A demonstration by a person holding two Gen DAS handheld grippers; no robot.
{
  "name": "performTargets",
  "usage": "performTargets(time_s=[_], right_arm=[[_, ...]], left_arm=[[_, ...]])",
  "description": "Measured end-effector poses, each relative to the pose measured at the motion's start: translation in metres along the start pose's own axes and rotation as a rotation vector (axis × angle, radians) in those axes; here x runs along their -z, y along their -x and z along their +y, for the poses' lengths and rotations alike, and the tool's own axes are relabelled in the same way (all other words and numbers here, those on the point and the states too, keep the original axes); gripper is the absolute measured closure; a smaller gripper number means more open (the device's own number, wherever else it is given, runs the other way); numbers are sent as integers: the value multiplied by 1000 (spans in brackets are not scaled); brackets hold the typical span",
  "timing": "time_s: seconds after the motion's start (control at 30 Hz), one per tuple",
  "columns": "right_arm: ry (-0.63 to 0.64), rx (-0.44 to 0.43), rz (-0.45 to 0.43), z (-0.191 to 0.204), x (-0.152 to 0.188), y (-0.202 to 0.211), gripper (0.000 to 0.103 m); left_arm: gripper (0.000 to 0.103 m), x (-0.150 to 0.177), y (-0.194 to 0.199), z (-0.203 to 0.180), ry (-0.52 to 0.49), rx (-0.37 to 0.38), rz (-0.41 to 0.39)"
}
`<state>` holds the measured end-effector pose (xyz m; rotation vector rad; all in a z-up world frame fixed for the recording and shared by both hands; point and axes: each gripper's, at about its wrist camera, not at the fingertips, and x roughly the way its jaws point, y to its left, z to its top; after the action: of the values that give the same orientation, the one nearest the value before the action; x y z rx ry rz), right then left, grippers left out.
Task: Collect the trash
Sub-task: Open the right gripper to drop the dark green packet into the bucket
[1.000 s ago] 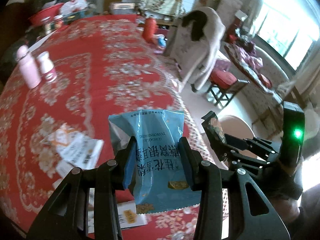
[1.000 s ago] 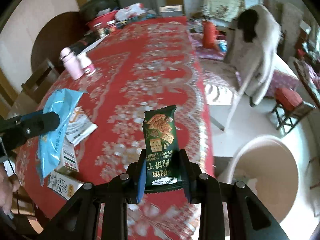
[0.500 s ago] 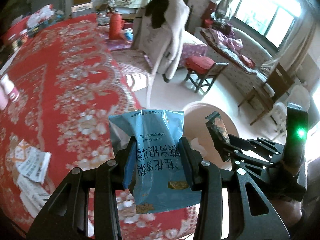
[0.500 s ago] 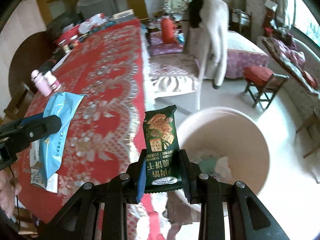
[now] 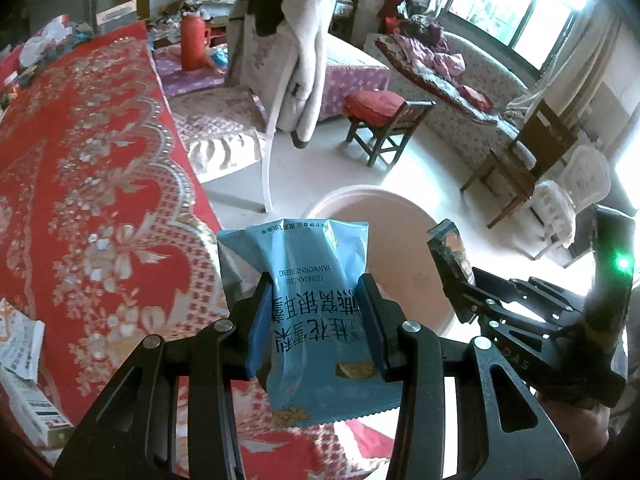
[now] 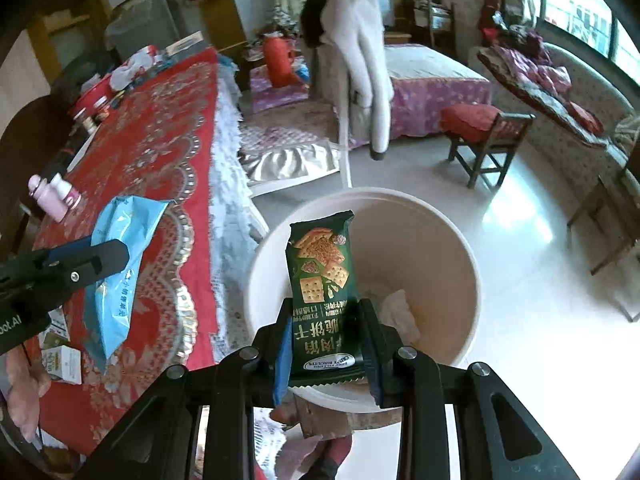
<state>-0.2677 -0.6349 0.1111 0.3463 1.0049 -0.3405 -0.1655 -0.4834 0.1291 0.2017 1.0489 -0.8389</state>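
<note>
Right claw [image 6: 326, 344], bottom centre of its view: we note it clamped on a green biscuit packet [image 6: 322, 280], held upright. Directly behind the packet sits a round beige bin [image 6: 452, 256] on the pale floor; crumpled paper lies at its bottom. The packet hangs over the bin's near rim.

Left claw [image 5: 316, 320], bottom centre of the left view: pinched on a light-blue snack bag [image 5: 316, 304], printed text upside down. In this view the bin [image 5: 400, 240] shows just behind the bag, and the right claw [image 5: 456, 276] enters from the lower right with its packet edge-on.

At the left of the right view we see the left claw [image 6: 80, 264] with the blue bag over the red patterned tabletop [image 6: 160, 128]. Small boxes [image 6: 64, 356] lie at the tabletop's near edge; a pink bottle [image 6: 46, 196] stands farther up the left side.

Farther off, centre top: a chair draped with a pale coat [image 6: 356, 52]. Right of centre, a small wooden stool with a red cushion [image 6: 480, 124].
</note>
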Motion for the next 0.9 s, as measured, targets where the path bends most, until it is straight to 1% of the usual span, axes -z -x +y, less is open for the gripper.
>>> performTargets(time_s=[0.3, 0.6, 0.9], right_arm=[[-48, 8, 16, -28, 0, -7, 74], [-66, 7, 35, -45, 0, -17, 74], [-82, -13, 69, -57, 1, -35, 74]], left_arm=[[64, -4, -30, -23, -23, 16, 37], [64, -6, -61, -27, -5, 19, 79], [64, -6, -84, -27, 17, 12, 109]])
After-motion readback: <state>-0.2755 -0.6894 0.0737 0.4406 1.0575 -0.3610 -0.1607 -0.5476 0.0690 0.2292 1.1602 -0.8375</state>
